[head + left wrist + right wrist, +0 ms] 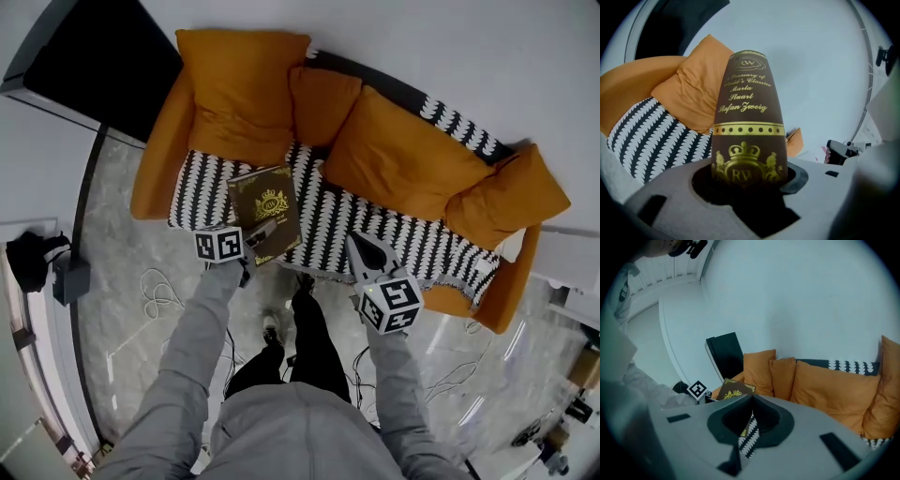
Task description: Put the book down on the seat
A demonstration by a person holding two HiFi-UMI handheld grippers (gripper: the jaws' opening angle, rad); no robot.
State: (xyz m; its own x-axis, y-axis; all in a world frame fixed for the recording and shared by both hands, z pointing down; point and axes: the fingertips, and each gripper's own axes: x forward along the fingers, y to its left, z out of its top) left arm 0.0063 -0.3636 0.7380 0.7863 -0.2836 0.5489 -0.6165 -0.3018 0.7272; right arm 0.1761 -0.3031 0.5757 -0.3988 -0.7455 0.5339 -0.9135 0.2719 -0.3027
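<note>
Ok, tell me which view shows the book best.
The left gripper view: the book fills the frame spine-on, gold lettering sharp. The head view shows its front cover small from above; the right gripper view catches only a distant glimpse.

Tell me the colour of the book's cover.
Dark brown, with gold lettering and a gold crest. The book shows best in the left gripper view.

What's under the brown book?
The black-and-white patterned seat shows around the book, which the left gripper holds. The patch directly beneath the book is covered.
</note>
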